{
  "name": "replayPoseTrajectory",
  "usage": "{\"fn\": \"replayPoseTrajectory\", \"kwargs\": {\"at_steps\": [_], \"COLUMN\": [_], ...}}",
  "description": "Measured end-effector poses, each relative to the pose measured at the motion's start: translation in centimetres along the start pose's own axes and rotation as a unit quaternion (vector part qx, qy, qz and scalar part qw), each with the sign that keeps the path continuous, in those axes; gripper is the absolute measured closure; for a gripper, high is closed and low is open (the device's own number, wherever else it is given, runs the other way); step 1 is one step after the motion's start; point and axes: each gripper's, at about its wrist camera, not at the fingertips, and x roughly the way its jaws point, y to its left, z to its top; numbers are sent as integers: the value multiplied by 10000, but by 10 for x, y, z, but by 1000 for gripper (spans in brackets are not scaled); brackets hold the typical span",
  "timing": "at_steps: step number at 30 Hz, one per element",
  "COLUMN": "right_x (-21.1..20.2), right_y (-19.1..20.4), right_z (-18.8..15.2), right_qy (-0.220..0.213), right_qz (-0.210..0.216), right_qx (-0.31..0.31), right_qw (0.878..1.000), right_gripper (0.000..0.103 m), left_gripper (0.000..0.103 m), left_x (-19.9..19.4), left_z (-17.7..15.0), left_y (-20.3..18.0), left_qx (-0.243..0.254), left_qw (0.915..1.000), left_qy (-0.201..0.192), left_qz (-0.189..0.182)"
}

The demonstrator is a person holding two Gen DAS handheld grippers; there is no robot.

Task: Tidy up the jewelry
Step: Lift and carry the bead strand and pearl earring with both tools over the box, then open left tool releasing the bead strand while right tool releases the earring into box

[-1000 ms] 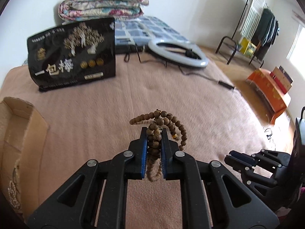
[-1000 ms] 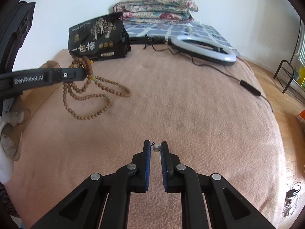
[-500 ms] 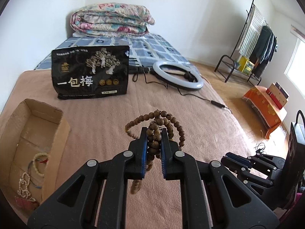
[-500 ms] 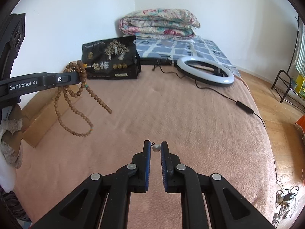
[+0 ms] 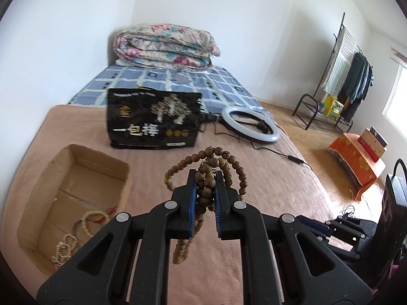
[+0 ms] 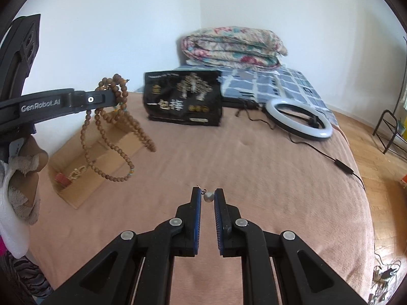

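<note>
Cardboard box [image 5: 73, 190], open-topped on the brown blanket [image 5: 267, 178]: holds pale bead bracelets [image 5: 89, 222] and a red item. Wooden bead necklace [image 5: 208, 178]: bunched, loops hanging downward, clamped in left gripper [image 5: 206, 190], now raised off the blanket beside the box. Small silver bead [image 6: 208, 196]: pinched in near-closed right gripper [image 6: 207, 198], also lifted higher.

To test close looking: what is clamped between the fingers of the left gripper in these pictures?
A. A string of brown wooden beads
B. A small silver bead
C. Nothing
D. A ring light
A: the left gripper is shut on the wooden bead string, whose loops hang below the fingers in the right wrist view too.
</note>
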Motion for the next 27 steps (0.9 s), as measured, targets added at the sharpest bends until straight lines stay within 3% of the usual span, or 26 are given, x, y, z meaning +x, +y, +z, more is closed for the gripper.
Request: {"fn": "replayPoseTrajectory", "kwargs": {"at_steps": [13,27], "right_x": [22,60], "right_y": [72,128], "right_z": [26,55], "right_qy": [-96,-126], "right_qz": [496,994], "right_qx": [-191,-297], "right_qw": [9985,9945], "right_gripper": [95,95], "left_gripper": [93,93], "left_x": [-50,-70], "left_z": [6,-7], "left_y": [80,150], "left_qx": [-251,-481], "left_qw": [9977,9928], "left_qy": [-310,-238], "left_qz": [550,1067]}}
